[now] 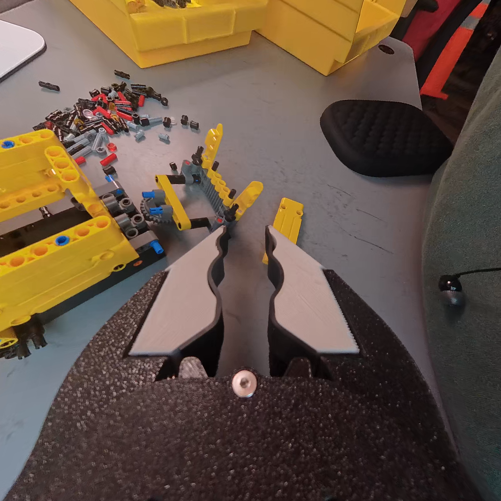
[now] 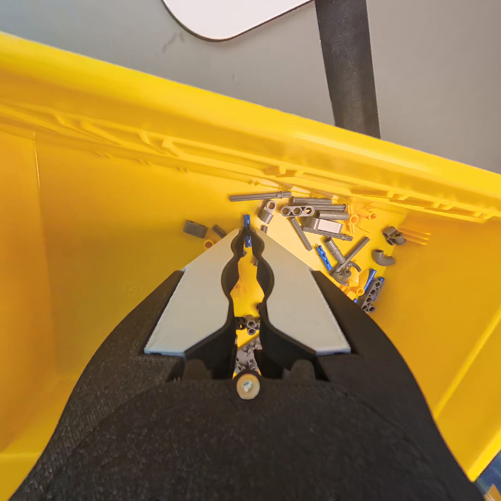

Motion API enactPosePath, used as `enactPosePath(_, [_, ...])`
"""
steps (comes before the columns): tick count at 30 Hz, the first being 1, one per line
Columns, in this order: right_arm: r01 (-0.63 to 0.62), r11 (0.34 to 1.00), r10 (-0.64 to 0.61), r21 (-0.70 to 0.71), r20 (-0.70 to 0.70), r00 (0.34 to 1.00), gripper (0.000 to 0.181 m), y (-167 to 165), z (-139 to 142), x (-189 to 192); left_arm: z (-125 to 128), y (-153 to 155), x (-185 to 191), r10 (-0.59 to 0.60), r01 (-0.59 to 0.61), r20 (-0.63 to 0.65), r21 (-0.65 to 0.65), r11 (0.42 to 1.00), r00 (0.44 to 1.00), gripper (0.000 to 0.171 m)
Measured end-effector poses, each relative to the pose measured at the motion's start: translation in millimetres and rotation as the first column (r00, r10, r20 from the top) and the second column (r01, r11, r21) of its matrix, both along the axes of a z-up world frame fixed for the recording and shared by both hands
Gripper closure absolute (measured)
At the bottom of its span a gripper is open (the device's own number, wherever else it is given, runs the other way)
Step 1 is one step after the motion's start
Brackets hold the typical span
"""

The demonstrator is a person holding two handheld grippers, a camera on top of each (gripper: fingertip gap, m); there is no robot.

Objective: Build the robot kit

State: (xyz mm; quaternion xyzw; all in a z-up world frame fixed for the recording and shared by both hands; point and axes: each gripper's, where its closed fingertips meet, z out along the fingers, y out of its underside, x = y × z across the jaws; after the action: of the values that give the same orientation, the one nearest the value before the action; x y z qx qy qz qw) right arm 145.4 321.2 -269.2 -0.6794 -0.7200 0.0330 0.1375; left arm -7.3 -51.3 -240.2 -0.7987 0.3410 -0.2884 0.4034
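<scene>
The right gripper (image 2: pixel 246 230), inside the yellow plastic bin (image 2: pixel 108 217), pinches a short blue plastic pin (image 2: pixel 247 230) lengthwise between its fingertips. The left gripper (image 1: pixel 245 230) hangs parted and empty over the grey desk (image 1: pixel 339 230), a flat yellow plastic panel (image 1: pixel 288 217) beside its right finger

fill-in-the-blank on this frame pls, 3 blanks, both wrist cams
1. The right gripper has its fingers shut on a thin pin of the colour ____.
2. That gripper reaches into a bin of the colour ____.
3. The left gripper is ____, with nothing between its fingers, above the grey table near a small yellow and grey assembly.

Missing words: blue; yellow; open
</scene>
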Motion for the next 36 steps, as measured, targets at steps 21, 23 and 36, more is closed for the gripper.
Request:
enactPosePath(21, [-0.319, 0.938, 0.346, 0.134, -0.375, 0.860, 0.178, -218, 118, -78, 57, 4, 8, 0.028, -0.053, 0.318, 0.068, 0.996, 0.948, 0.144])
enactPosePath(23, [-0.359, 0.916, 0.402, 0.180, -0.415, 0.816, 0.178, -269, 117, -94, 68, 2, 14, 0.025, -0.056, 0.386, 0.068, 0.996, 0.922, 0.143])
enactPosePath(36, [-0.417, 0.865, 0.501, 0.279, -0.519, 0.693, 0.178, -385, 99, -134, 76, -16, 29, -0.015, -0.027, 0.360, 0.112, 0.993, 0.933, 0.159])
